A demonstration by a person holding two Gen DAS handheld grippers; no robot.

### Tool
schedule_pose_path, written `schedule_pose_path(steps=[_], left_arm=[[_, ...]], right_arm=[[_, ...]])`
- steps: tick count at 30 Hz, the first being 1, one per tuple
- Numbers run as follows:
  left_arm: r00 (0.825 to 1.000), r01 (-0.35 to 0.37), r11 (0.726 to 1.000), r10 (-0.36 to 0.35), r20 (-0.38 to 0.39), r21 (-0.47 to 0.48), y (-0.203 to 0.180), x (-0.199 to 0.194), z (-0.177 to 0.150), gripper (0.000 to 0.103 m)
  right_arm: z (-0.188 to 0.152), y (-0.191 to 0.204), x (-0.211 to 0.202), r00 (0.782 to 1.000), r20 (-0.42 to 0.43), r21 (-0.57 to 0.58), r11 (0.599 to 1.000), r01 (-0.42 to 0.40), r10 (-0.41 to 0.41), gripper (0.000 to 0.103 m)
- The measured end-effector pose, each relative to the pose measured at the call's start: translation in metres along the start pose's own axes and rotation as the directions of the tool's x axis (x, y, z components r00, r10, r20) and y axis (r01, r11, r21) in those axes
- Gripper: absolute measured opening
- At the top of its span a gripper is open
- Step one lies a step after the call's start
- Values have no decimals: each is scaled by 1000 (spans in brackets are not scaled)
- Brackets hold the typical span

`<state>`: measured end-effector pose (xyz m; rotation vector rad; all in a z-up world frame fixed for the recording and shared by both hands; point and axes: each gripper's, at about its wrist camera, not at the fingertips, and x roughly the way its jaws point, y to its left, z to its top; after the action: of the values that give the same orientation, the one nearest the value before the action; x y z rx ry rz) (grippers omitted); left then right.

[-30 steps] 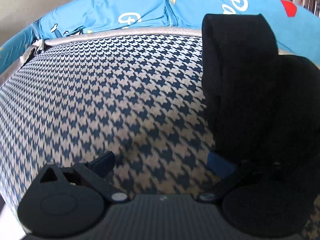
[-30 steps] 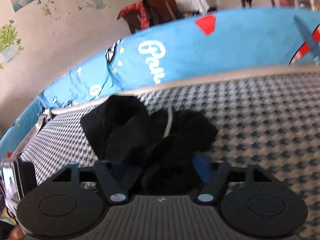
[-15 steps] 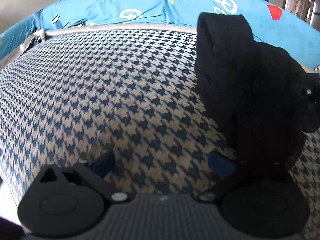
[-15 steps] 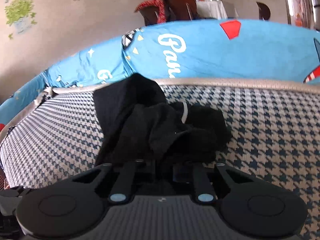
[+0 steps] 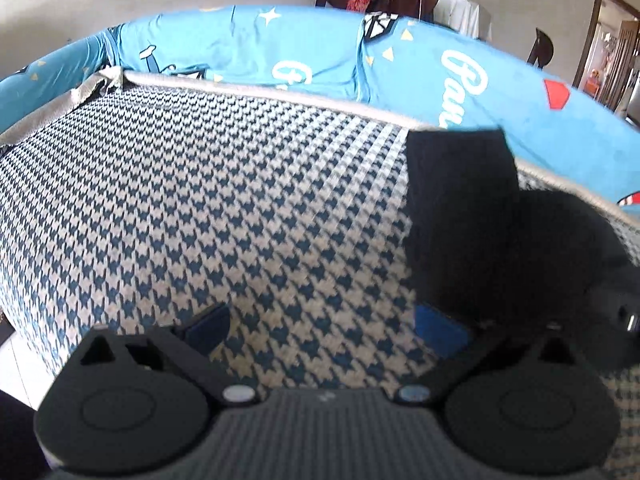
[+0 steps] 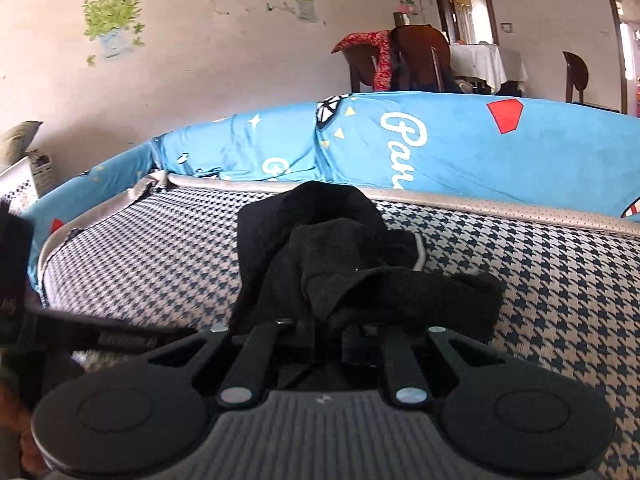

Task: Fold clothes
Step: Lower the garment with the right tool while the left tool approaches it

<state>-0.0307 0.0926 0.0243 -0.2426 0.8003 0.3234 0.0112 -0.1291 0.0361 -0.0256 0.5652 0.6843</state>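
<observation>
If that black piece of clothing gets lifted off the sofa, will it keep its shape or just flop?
The black garment will probably flop: it already lies in soft, crumpled folds on the houndstooth cushion. It looks light, likely dangling from wherever the right gripper, whose jaws are closed on its near edge, holds it. The knit-looking fabric seems unlikely to slip.

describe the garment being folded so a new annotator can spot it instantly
Find the sofa seat cushion with the blue and white houndstooth cover, in front of the bright blue cartoon-print backrest. Bunched on that seat lies a black garment, its near edge pinched in the right claw. It is the only plain black cloth there and the only loose item on the seat.
</observation>
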Motion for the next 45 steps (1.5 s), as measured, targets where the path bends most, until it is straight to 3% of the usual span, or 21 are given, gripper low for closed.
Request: schedule_pose_path(steps=[6, 11, 16, 17, 21, 24, 32, 39, 45], left_arm=[[999, 40, 999, -40, 34, 0, -14, -16, 6, 103], [998, 66, 997, -67, 8, 50, -33, -12, -2, 103], [999, 12, 991, -8, -33, 130, -47, 9, -18, 103], [999, -7, 989, 12, -34, 146, -48, 13, -22, 103], [998, -19, 989, 27, -49, 145, -43, 21, -28, 103], [997, -31, 990, 40, -64, 137, -41, 24, -31, 103], [994, -56, 989, 69, -90, 140, -35, 27, -44, 103], [991, -53, 990, 68, -114, 128, -27, 29, -49, 103], [988, -87, 981, 107, -112, 175, -28, 20, -47, 103]], right_arm=[[-21, 21, -14, 998, -44, -81, 996, -36, 32, 13], [-35, 32, -16, 992, -102, -135, 988, -81, 67, 14], [-42, 37, -18, 983, -156, -169, 978, -124, 98, 20], [-42, 36, -19, 981, -165, -170, 977, -132, 104, 27], [-41, 34, -27, 981, -166, -189, 973, -134, 103, 30], [-35, 26, -33, 986, -143, -167, 980, -105, 81, 37], [-20, 1, -48, 997, -81, -92, 996, -20, 13, 44], [-14, -28, -39, 992, -97, 51, 995, 83, -78, 45], [-8, -54, -31, 980, -124, 173, 970, 173, -153, 45]])
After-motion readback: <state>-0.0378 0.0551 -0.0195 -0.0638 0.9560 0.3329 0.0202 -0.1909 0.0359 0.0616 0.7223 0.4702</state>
